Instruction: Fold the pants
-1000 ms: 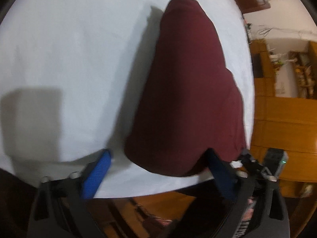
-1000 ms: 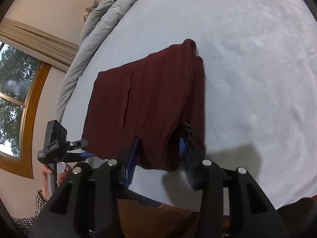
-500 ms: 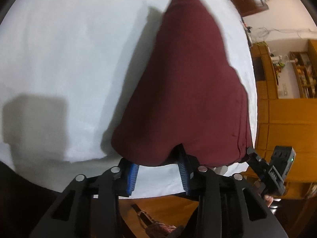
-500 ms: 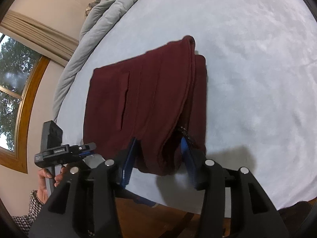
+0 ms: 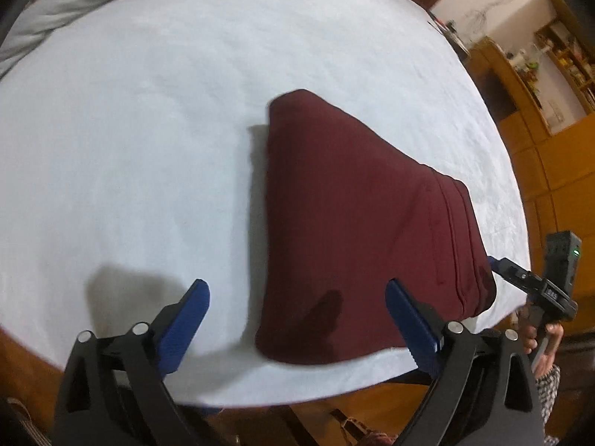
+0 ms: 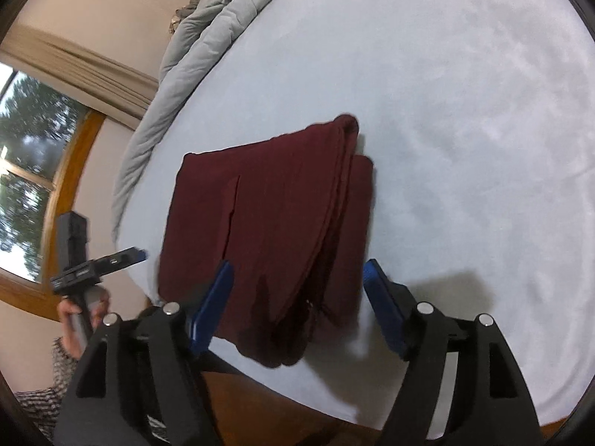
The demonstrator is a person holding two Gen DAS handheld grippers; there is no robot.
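Here, folded pants point(image 5: 357, 230) lie near the bed's point(image 5: 130, 130) front edge, both claws free.

The left claw point(image 5: 297, 312) and right claw point(image 6: 297, 290) gape wide and grip nothing, each hovering over the near end. The stack looks done; stepped layers show along its right side point(image 6: 334, 215). To finish well, lift straight clear, not snagging the edge, or square that side first.

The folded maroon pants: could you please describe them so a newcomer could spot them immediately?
Start at the wide pale blue bedsheet, then look to its near edge, away from the rumpled grey quilt. The folded maroon pants lie there as a flat stack, the only dark red thing on the bed.
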